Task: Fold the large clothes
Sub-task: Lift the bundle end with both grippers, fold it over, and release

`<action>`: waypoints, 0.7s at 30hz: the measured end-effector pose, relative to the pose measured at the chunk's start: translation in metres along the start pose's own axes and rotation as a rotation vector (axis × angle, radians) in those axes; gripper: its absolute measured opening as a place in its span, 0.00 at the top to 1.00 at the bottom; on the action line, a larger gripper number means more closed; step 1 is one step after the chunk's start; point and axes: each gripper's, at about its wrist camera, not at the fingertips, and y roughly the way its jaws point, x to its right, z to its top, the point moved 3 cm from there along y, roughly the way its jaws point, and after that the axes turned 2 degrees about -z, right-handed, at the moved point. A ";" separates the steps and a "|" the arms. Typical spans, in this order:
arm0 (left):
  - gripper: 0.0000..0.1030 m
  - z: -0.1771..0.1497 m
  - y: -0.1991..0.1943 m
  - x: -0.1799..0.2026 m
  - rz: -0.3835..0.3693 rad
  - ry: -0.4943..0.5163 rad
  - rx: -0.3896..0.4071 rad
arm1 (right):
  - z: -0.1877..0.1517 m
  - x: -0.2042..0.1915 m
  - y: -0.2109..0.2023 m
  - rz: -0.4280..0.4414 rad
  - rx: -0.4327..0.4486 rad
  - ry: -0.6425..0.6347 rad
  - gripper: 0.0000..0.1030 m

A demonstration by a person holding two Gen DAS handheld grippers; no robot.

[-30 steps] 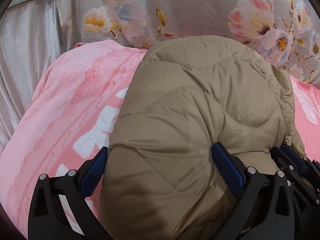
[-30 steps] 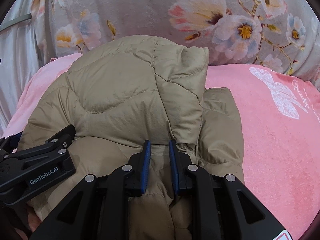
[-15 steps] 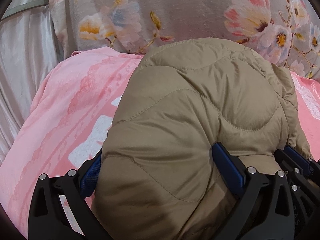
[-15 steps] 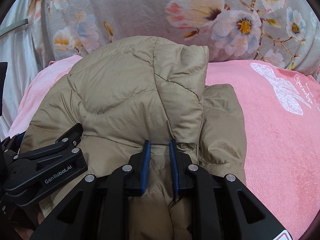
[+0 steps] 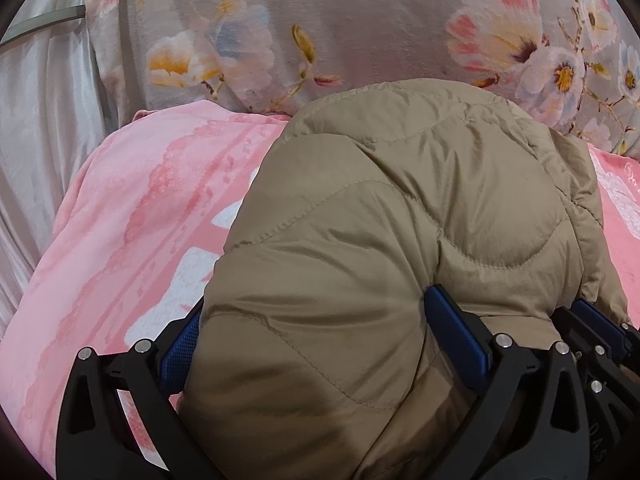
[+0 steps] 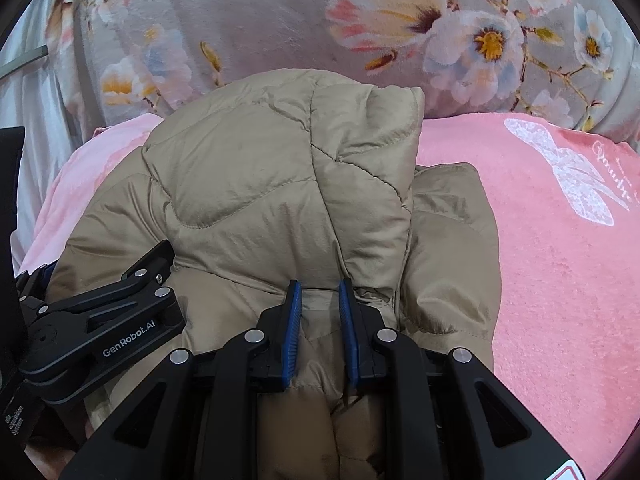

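Pink blanket fills the lower frame, with the tan puffer jacket bundled mid-frame. Right gripper pinches its near edge; left gripper straddles a fat fold — squeezing or not, can't tell. Looks mid-fold; next move probably calls for carrying that edge over together.

Pink plush blanket over the bed, grey floral blanket behind, pale satin curtain left

We see soft, even indoor light, neither dim nor harsh. The tan quilted jacket stays sharp; its near folds, closest to the lenses, fall into shadow. Beyond the jacket, the floral blanket bows with fisheye distortion, and around it black vignetting fills the corners. No glare or motion blur shows.
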 end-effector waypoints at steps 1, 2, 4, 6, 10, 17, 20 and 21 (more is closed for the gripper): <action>0.04 0.000 0.000 0.000 0.000 0.000 0.000 | 0.000 0.000 0.000 0.001 -0.001 0.000 0.83; 0.04 0.000 0.000 0.000 -0.001 0.000 -0.001 | 0.000 0.001 0.001 0.003 -0.001 0.002 0.83; 0.04 0.000 0.001 -0.001 -0.008 -0.006 0.001 | 0.000 0.002 0.002 0.012 -0.003 0.009 0.83; 0.04 0.000 -0.001 -0.004 -0.033 -0.027 0.007 | -0.001 0.006 0.001 0.041 0.002 0.032 0.83; 0.04 -0.010 -0.021 -0.026 -0.154 -0.108 -0.054 | -0.007 0.021 -0.023 0.095 -0.013 0.058 0.84; 0.05 -0.057 -0.092 -0.045 -0.145 0.134 -0.102 | -0.049 0.020 -0.087 0.099 -0.085 -0.098 0.78; 0.04 -0.075 -0.074 -0.044 0.030 0.212 -0.136 | -0.057 0.029 -0.072 0.088 -0.129 -0.035 0.83; 0.04 -0.077 -0.069 -0.047 0.058 0.195 -0.146 | -0.058 0.033 -0.069 0.092 -0.140 -0.010 0.85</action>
